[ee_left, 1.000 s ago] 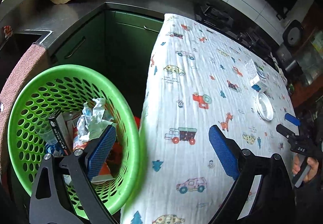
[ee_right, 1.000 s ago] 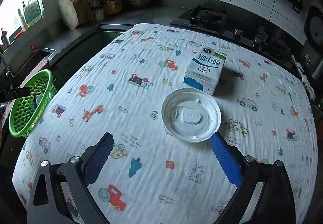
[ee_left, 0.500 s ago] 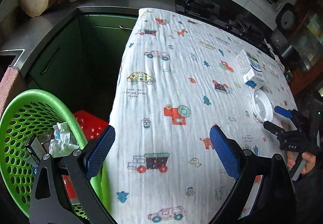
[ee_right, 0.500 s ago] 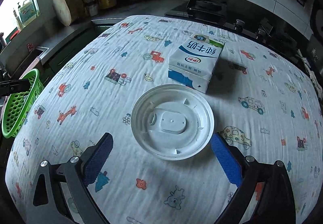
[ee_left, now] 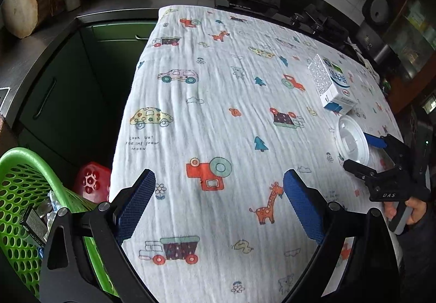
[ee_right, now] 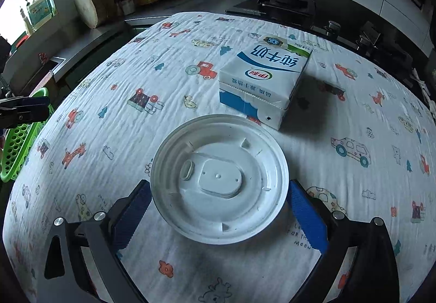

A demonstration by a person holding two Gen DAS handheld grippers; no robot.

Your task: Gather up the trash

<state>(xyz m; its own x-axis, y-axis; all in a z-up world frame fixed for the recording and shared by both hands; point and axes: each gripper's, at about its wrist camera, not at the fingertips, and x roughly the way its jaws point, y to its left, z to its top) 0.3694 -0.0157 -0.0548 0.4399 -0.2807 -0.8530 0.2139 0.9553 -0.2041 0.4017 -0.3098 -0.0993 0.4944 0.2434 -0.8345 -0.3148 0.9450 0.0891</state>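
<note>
Green basket with trash sits lower-left of the left gripper, which is released and empty over the printed cloth. Right gripper is spread wide, white lid lying between its blue pads, contact unclear. Milk carton lies just ahead, beyond the lid.

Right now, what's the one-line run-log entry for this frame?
phase: approach | right gripper: open, straddling white lid | left gripper: open, empty | milk carton: on table | green basket: holds trash
</note>
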